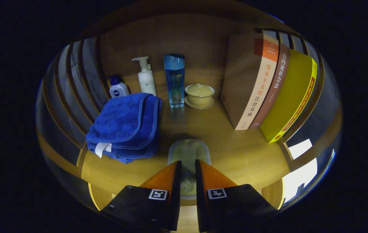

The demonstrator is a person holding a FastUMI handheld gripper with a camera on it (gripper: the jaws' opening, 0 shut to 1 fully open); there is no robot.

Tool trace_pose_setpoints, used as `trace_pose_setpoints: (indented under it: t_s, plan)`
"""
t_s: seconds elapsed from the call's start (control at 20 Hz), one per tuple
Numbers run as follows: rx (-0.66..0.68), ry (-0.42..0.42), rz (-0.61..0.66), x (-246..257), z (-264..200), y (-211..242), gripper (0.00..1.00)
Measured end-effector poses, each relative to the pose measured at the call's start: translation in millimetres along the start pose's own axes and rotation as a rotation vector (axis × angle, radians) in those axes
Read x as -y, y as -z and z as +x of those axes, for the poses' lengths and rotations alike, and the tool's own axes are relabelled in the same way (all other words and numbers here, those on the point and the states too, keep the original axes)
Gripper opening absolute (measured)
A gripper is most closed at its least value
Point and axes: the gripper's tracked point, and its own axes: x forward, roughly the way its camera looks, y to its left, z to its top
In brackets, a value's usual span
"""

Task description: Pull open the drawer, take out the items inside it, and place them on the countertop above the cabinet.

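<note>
Clear glass is what we see between the fingers: a small transparent glass (188,158), a yellowish tint showing through it, stands upright on the wooden countertop (235,152), and the gripper (188,166) is closed on it, one finger pressing each side of its lower part while its rounded rim rises just ahead of the tips; the gripper points forward and slightly downward over the front edge of the countertop, its two fingers nearly parallel with only the glass between them; working from the left, a folded blue towel (124,127) with a white tag lies on the wood just beside the glass, well ahead of the left finger; behind the towel stand a small white bottle with a blue cap (118,87) and a white pump bottle (146,77); next comes a tall blue bottle (174,81), straight beyond the glass; beside it sits a lidded yellowish cup on a saucer (199,95); furthest right, a row of books (268,87) stands leaning against the slatted side.
</note>
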Motion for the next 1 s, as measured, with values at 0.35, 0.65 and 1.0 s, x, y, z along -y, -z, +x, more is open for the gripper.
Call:
trace_pose_setpoints:
  t_s: [0.35,0.65,1.0]
  plan:
    - [0.078,-0.032,0.007,-10,-16,-16,0.63]
    - [0.154,-0.049,0.021,-19,-35,-26,1.0]
    - [0.256,-0.07,0.051,-26,-75,-26,1.0]
